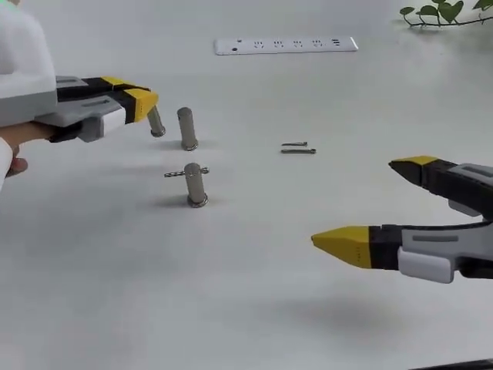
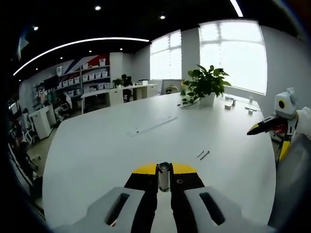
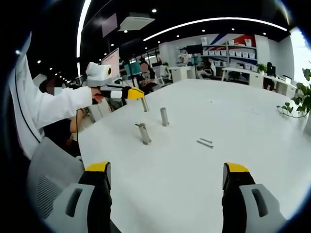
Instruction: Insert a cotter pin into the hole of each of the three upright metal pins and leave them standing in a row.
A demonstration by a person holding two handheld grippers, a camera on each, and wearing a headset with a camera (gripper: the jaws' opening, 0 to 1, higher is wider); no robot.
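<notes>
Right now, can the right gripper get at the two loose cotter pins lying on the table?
Probably yes: the right gripper is open and empty, and only bare table lies between it and the loose cotter pins.

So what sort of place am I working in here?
Probably an open-plan office or lab workspace: you're at a long white table, with wall shelves of storage bins at the far end and a potted plant by big windows.
</notes>
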